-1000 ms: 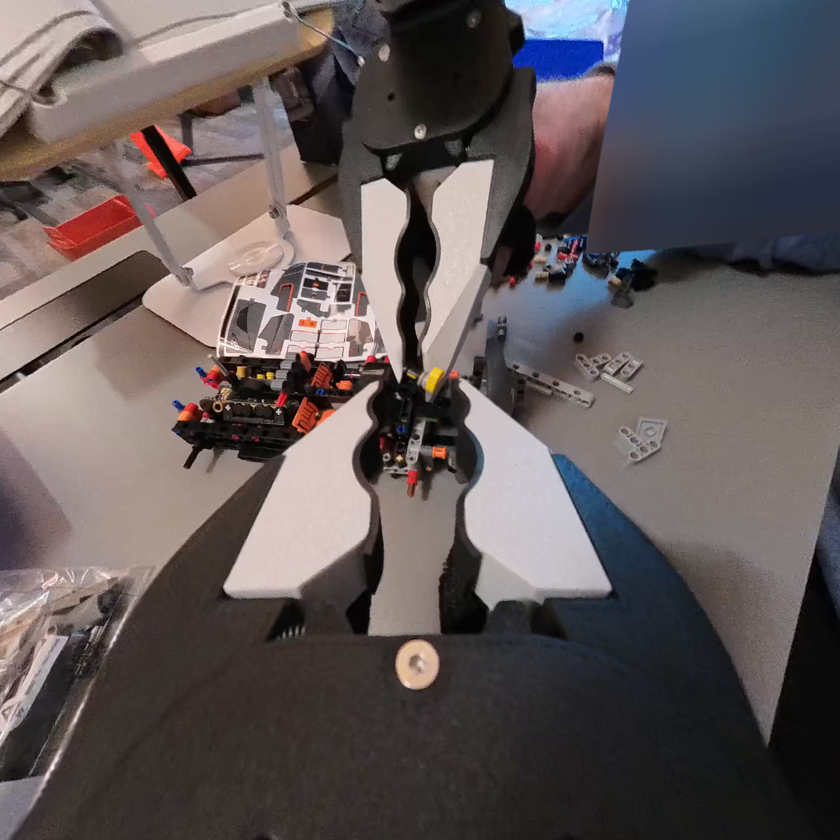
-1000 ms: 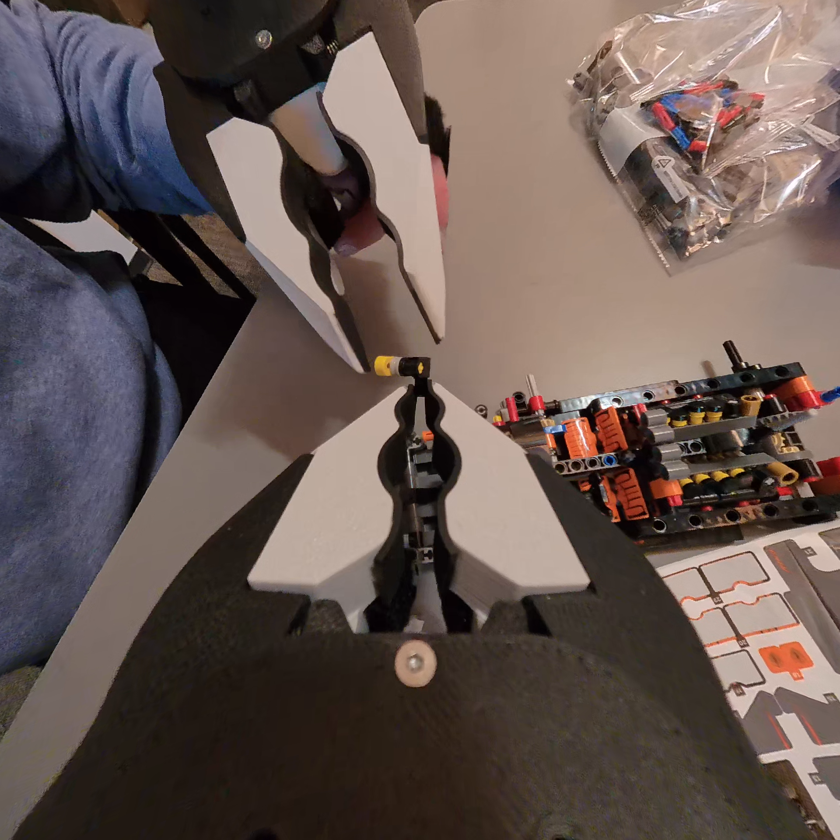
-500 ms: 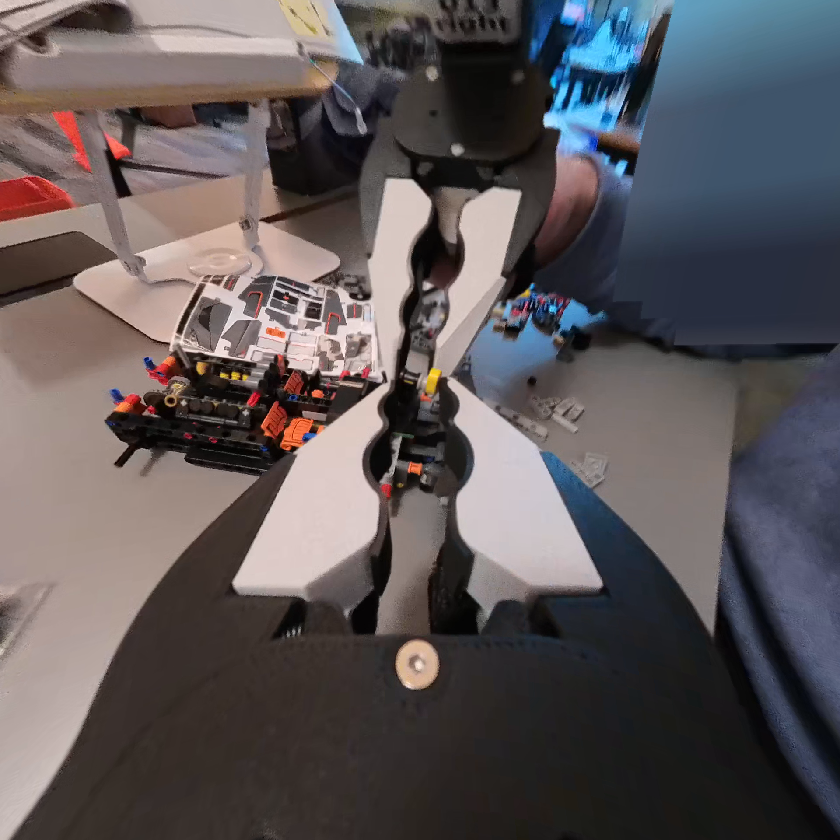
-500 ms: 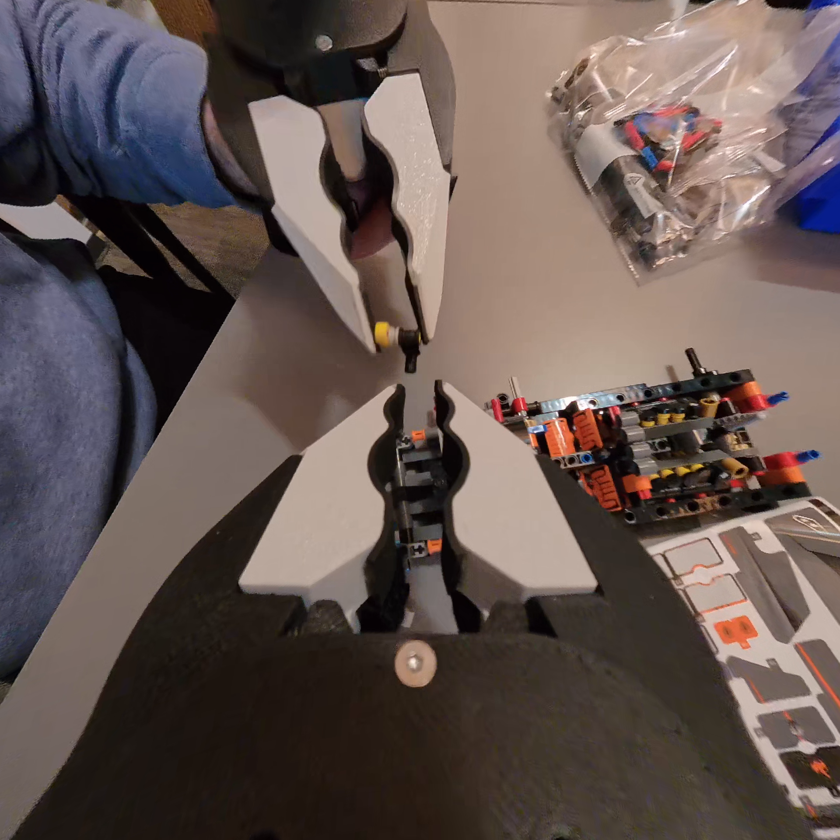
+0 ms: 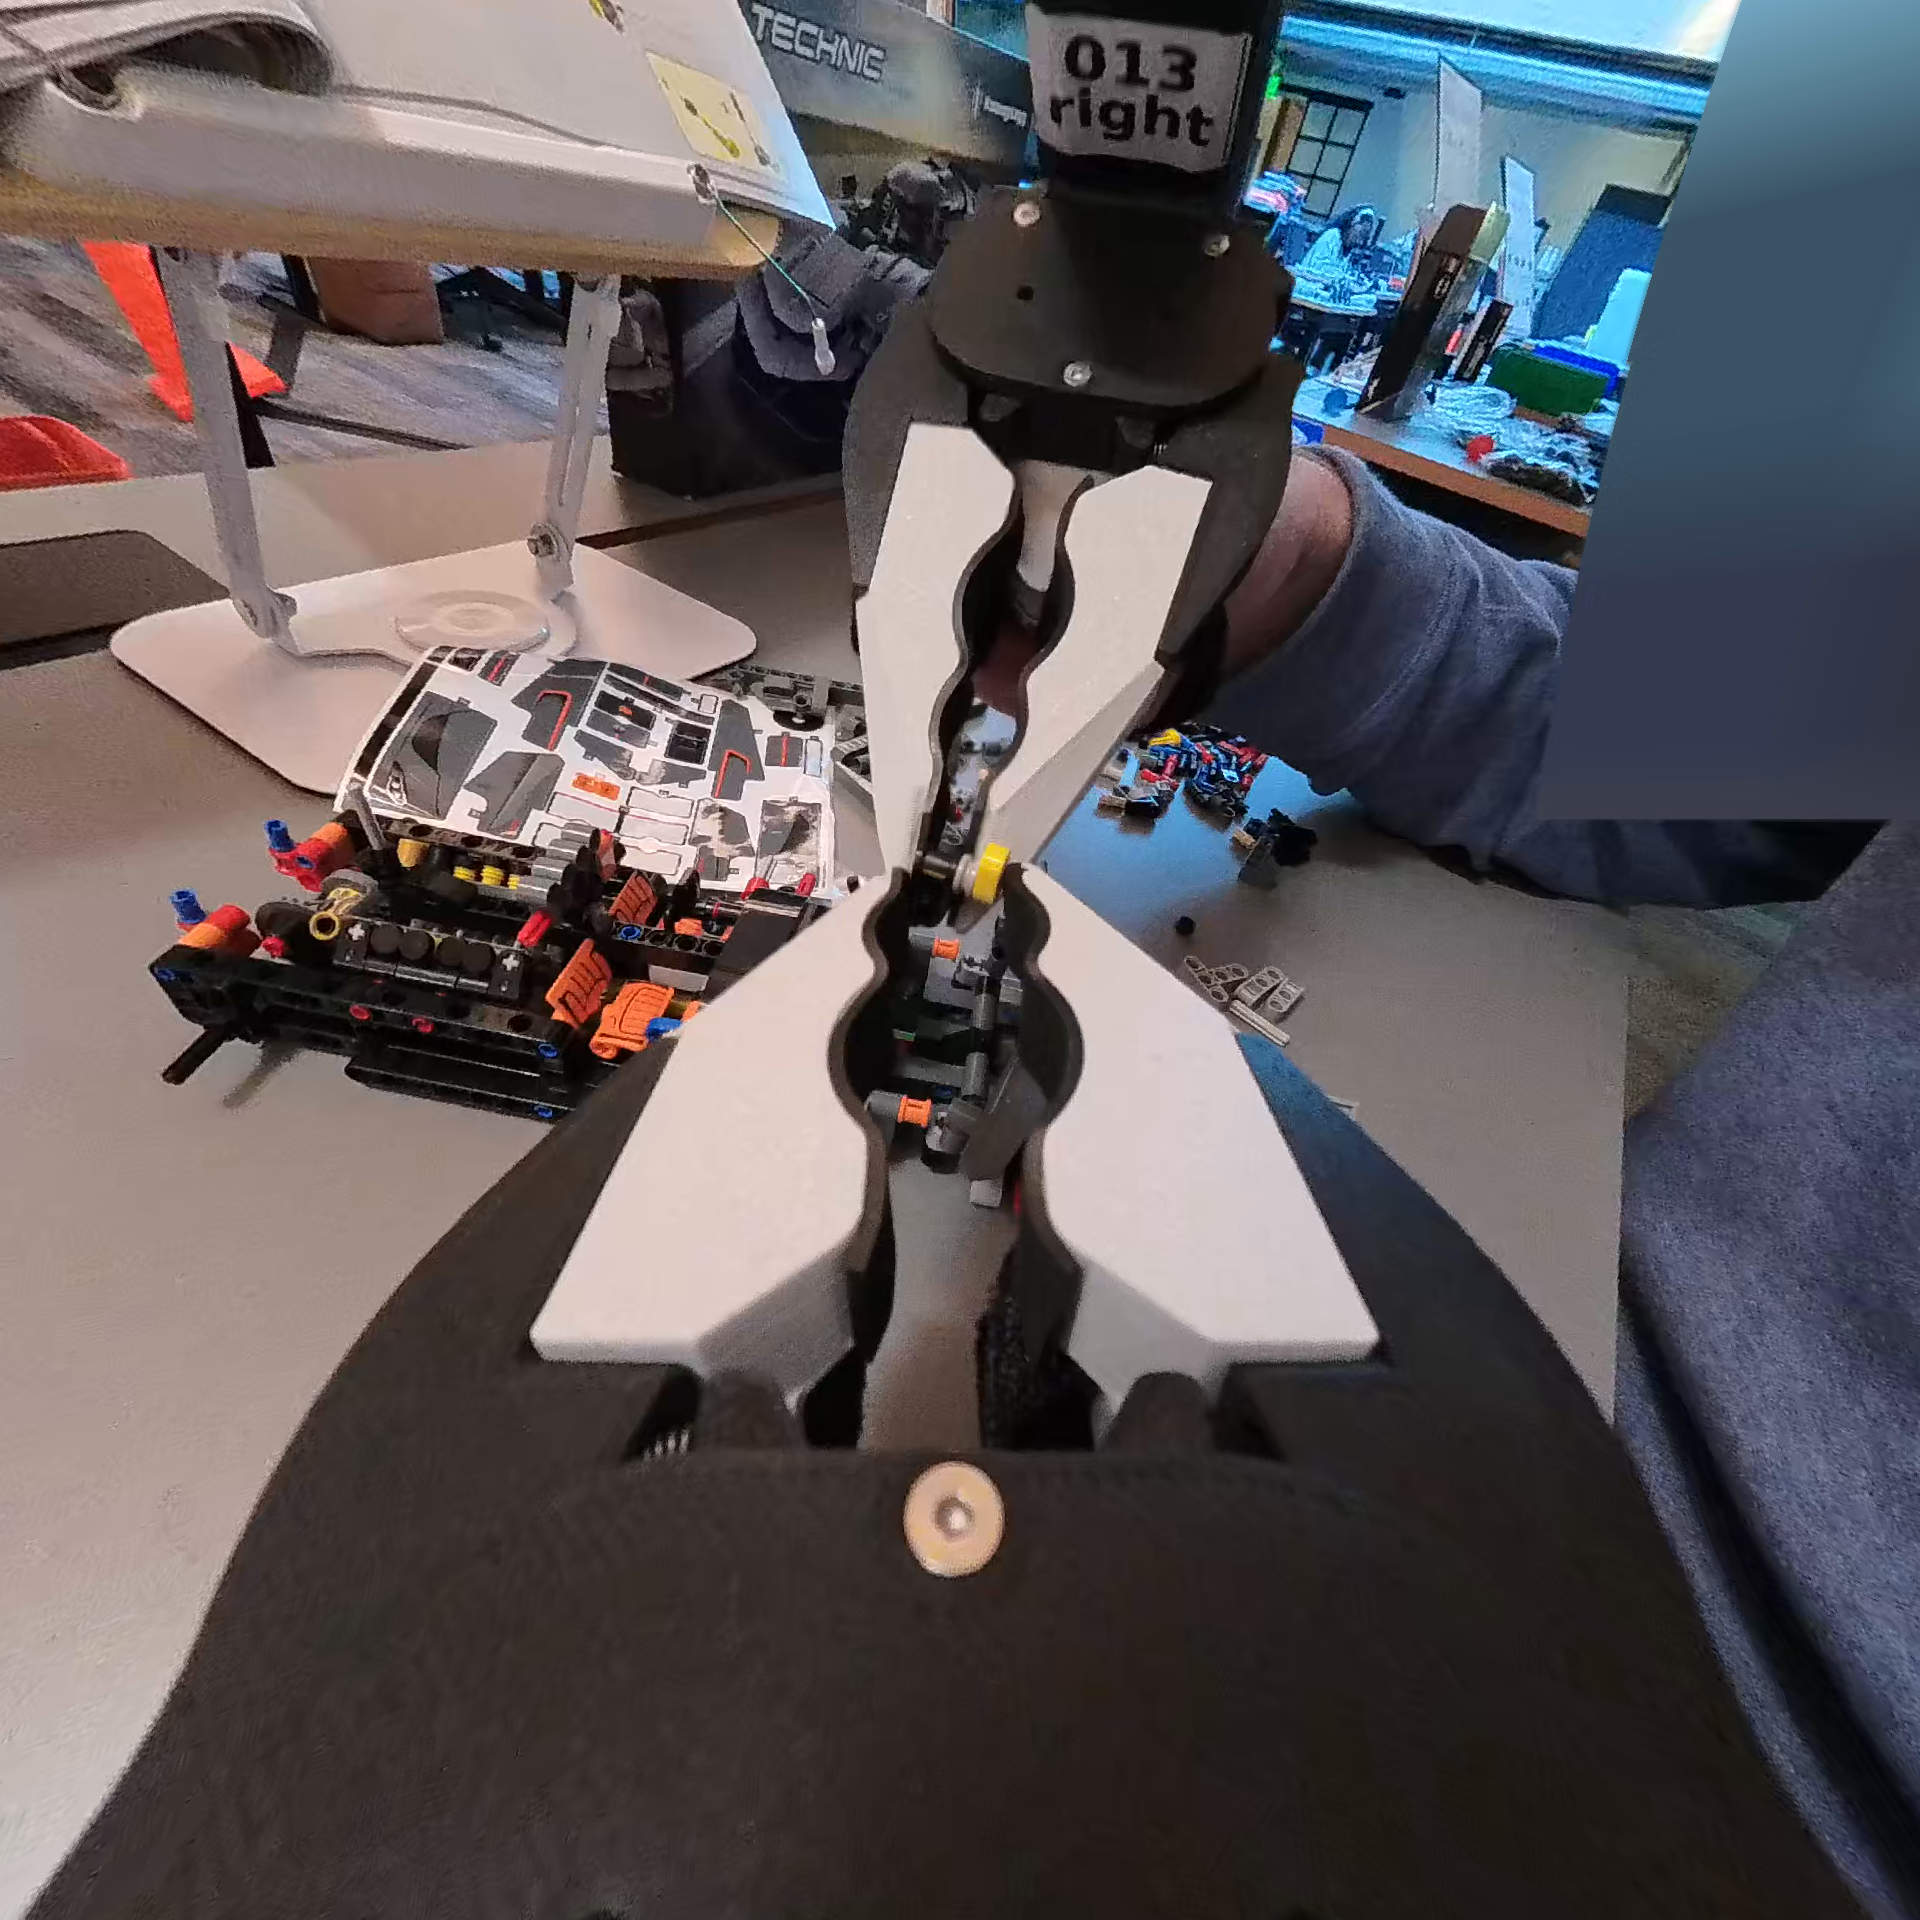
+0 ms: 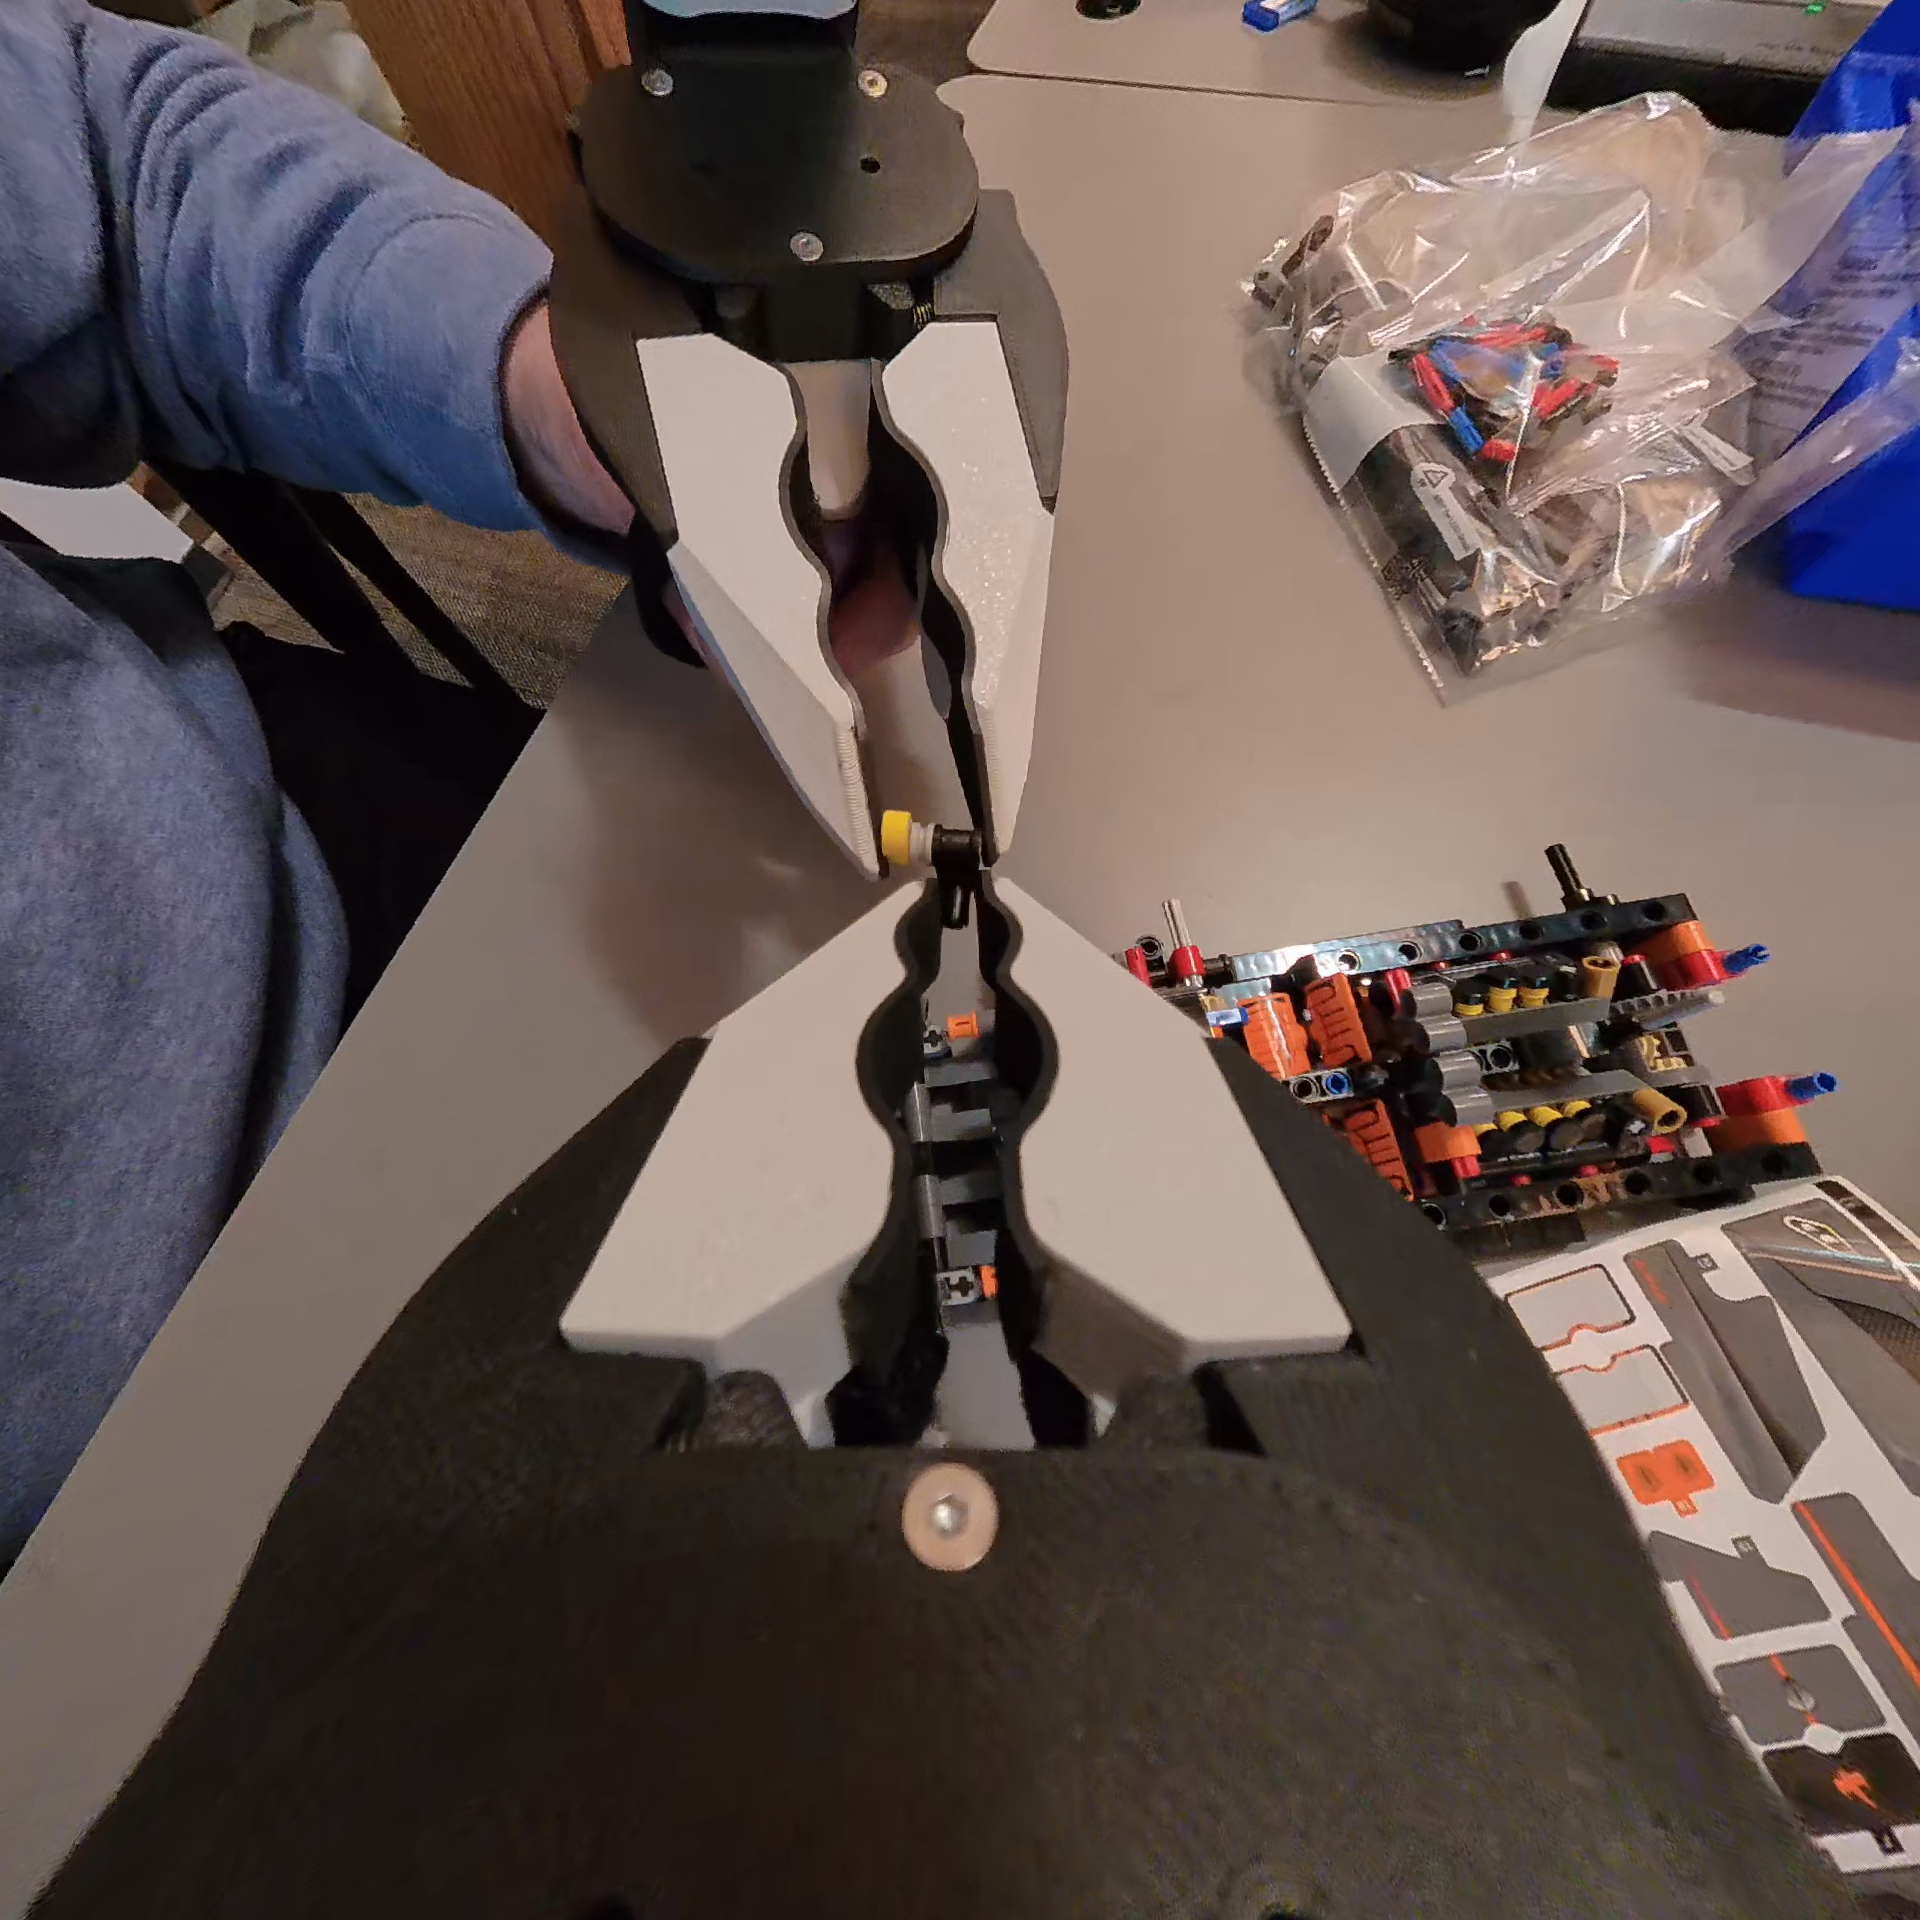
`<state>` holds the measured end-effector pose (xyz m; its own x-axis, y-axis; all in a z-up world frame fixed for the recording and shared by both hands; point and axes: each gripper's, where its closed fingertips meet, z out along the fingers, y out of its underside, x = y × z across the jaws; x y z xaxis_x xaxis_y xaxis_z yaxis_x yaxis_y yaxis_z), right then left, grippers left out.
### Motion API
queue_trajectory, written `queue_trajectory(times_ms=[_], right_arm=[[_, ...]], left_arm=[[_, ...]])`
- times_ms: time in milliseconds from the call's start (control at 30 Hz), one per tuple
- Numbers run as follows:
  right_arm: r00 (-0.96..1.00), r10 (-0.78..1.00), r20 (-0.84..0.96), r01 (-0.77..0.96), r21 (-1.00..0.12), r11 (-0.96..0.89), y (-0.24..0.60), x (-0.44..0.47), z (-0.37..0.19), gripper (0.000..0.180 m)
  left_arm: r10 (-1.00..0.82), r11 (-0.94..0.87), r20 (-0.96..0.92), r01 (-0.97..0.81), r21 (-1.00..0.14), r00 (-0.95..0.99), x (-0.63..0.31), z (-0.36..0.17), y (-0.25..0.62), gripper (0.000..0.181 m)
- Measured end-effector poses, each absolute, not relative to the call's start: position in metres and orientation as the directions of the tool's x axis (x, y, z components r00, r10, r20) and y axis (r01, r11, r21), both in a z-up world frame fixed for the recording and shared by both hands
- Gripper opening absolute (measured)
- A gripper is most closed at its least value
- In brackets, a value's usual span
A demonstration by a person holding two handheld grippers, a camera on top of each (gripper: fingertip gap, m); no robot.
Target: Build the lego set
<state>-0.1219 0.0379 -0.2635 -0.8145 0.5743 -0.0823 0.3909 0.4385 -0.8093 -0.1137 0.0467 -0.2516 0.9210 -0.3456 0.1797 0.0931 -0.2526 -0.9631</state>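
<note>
My right gripper [image 6: 956, 891] is shut on a narrow grey and black sub-assembly [image 6: 951, 1132] with orange pins, which runs back between its fingers. My left gripper [image 6: 930, 847] meets it tip to tip and is shut on a short yellow-tipped pin [image 6: 896, 834], gripped by its ends. The pin's black connector reaches into the right gripper's tips. In the left wrist view the pin [image 5: 992, 868] sits at my left gripper's tips [image 5: 958, 878], with the right gripper [image 5: 961, 831] coming down from above. A grey and orange sub-assembly [image 5: 940, 1023] shows through the gap between the left fingers.
The larger black, orange and red build [image 6: 1507, 1081] lies on the grey table beside a sticker sheet [image 6: 1714, 1455]. Clear bags of parts [image 6: 1475, 395] and a blue bin [image 6: 1860, 499] are behind. Loose pieces [image 5: 1195, 758] and a white stand [image 5: 436, 623] show in the left wrist view. The table edge is close. My left and right fingertips are right by each other.
A second ago the left jaws stood apart around the pin at the sub-assembly's end. They closed on it, drew it slightly away, and now hold it at the right gripper's tips.
</note>
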Motion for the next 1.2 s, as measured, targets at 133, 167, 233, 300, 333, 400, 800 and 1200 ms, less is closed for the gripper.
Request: queue_trajectory(times_ms=[133,167,233,300,333,400,800,1200], right_arm=[[-0.820,0.568,-0.069,0.392,-0.791,0.470,0.037,-0.120,-0.267,0.002],[-0.825,0.560,-0.067,0.389,-0.787,0.479,0.037,-0.118,-0.268,0.002],[-0.834,0.548,-0.064,0.385,-0.779,0.495,0.036,-0.115,-0.270,0.002],[-0.841,0.536,-0.067,0.386,-0.769,0.509,0.035,-0.113,-0.271,0.002],[-0.844,0.532,-0.067,0.386,-0.765,0.516,0.035,-0.112,-0.272,0.002],[-0.844,0.532,-0.067,0.388,-0.761,0.519,0.034,-0.111,-0.274,0.002],[-0.721,0.691,0.051,0.481,-0.681,0.552,0.095,-0.130,-0.279,0.007],[-0.695,0.719,0.018,0.564,-0.607,0.560,0.115,-0.129,-0.303,0.005]], left_arm=[[-0.353,-0.288,0.135,0.030,-0.957,0.926,-0.112,-0.256,0.046,0.017],[-0.359,-0.297,0.111,-0.001,-0.955,0.927,-0.111,-0.257,0.045,0.018],[-0.373,-0.314,0.058,-0.068,-0.947,0.926,-0.108,-0.259,0.044,0.017],[-0.391,-0.336,0.020,-0.122,-0.934,0.920,-0.104,-0.262,0.043,0.014],[-0.397,-0.342,0.005,-0.143,-0.929,0.918,-0.103,-0.263,0.043,0.014],[-0.400,-0.346,-0.005,-0.156,-0.925,0.917,-0.103,-0.264,0.042,0.014],[-0.277,-0.512,0.042,-0.111,-0.852,0.960,-0.135,-0.310,0.049,0.014],[-0.271,-0.519,-0.037,-0.179,-0.836,0.962,-0.143,-0.323,0.062,0.014]])
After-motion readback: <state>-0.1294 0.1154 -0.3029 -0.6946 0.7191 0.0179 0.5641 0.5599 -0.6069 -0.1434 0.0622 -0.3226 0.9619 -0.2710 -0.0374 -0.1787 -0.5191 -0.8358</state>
